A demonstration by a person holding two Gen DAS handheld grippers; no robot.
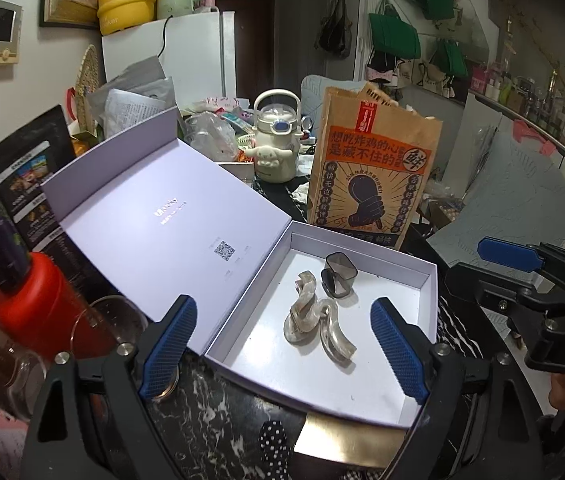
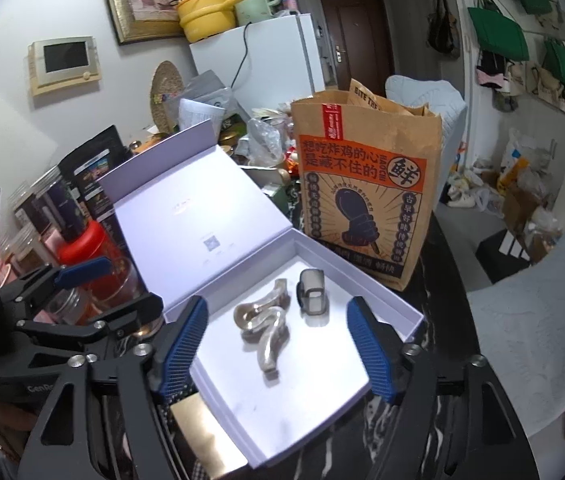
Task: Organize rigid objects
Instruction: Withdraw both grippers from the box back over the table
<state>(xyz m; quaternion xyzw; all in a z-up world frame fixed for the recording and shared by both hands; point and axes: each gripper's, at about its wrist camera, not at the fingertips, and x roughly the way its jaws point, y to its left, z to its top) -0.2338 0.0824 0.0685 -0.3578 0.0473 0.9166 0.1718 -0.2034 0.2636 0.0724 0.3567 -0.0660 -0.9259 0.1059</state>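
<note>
A: Nearest first: what are the tongs doing?

B: The left tongs (image 1: 282,348) stand wide apart with nothing between the pads, and the right tongs (image 2: 278,346) are apart and empty too. Both hover over the near end of the white box (image 1: 422,280).

A: And the things being tidied?

B: Three hair clips lie on the box floor: two pale marbled claw clips (image 1: 314,324) touching each other, and a smoky grey clip (image 1: 338,276) just behind them, standing free.

A: So which step is this?

B: I'd judge the placing is done and both hands are clear. The lid (image 1: 162,220) leans open at the left, so the next move likely calls for catching its far edge and swinging it over without jolting the clips, unless more items remain.

A: Around it?

B: A dark marbled tabletop (image 1: 218,408), crowded. A red-capped jar (image 1: 38,300) at the left, a brown paper bag (image 2: 362,192) behind the box, then a white fridge (image 2: 274,60) with a yellow pot (image 2: 202,16) on top.
</note>
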